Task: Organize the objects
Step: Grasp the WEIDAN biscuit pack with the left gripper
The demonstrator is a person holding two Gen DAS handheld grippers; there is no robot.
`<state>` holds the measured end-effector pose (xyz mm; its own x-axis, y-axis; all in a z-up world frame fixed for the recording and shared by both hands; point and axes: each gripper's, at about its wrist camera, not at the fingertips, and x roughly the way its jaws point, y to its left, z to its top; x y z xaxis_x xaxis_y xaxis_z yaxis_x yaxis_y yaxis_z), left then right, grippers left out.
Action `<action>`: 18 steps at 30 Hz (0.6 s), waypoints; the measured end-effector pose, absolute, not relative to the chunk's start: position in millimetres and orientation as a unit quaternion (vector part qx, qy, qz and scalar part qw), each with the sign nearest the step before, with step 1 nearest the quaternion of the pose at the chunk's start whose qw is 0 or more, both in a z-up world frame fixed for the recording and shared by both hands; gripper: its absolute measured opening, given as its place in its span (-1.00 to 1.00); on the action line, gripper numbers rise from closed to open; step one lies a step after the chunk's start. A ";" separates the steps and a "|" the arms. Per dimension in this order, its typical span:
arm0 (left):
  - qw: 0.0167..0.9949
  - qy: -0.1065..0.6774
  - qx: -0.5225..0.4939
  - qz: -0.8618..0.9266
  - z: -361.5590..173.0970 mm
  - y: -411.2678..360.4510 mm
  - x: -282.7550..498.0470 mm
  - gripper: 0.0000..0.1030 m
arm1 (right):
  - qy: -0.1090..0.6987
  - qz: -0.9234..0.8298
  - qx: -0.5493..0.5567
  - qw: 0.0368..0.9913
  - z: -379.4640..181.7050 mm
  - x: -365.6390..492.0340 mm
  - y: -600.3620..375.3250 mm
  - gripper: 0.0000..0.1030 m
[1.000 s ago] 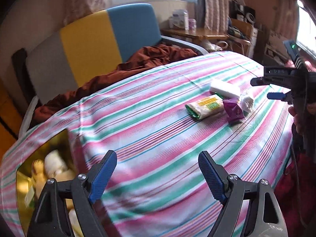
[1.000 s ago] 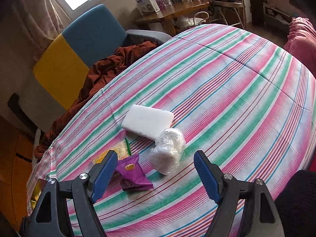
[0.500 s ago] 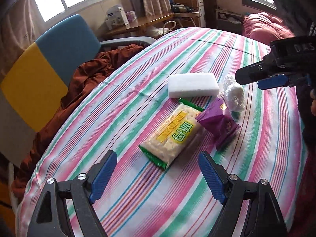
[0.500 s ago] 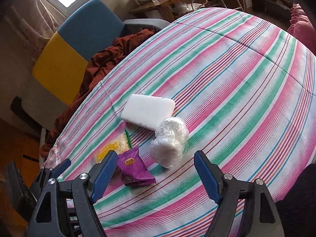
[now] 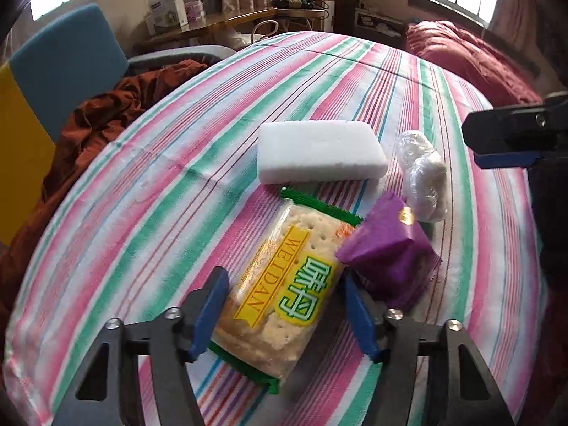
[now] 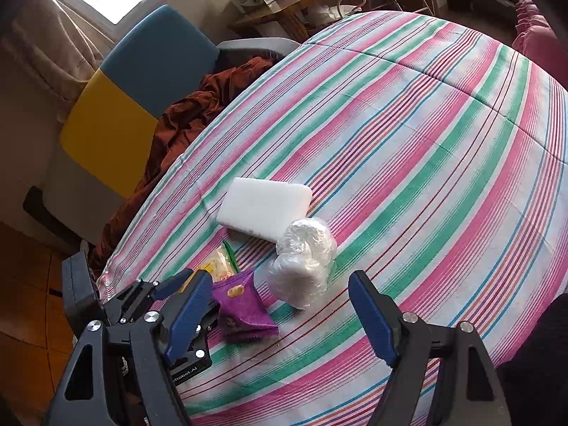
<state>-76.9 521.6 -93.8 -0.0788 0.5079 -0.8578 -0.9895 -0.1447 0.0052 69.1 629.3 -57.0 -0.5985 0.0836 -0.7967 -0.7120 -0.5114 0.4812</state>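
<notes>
We are closing the left claw point(image 5: 284, 305) around the cracker packet point(image 5: 284, 284), its pads flanking but not clearly pinching it; earlier they stood wider and farther back. The white sponge point(image 5: 319, 152), purple sachet point(image 5: 387, 252) and plastic-wrapped bundle point(image 5: 422, 177) are lying unsorted on the striped bedsheet point(image 5: 142, 213). The right claw point(image 6: 280, 314) is hovering, spread and empty.

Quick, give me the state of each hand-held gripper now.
Left hand-held gripper: jaws have just been closing around the cracker packet; whether the pads press on it cannot be told.
Right hand-held gripper: open, holding nothing.
</notes>
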 end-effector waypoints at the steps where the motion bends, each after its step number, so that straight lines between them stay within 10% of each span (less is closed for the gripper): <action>1: 0.561 0.316 -0.376 0.666 -93.3 517.7 -78.0 0.02 | 0.422 0.788 -0.371 0.253 -56.6 68.3 628.7 0.51; 18: 0.432 0.215 -0.442 0.757 -89.2 376.9 -41.3 0.01 | 0.226 0.830 -0.477 0.178 -59.4 10.2 560.6 0.37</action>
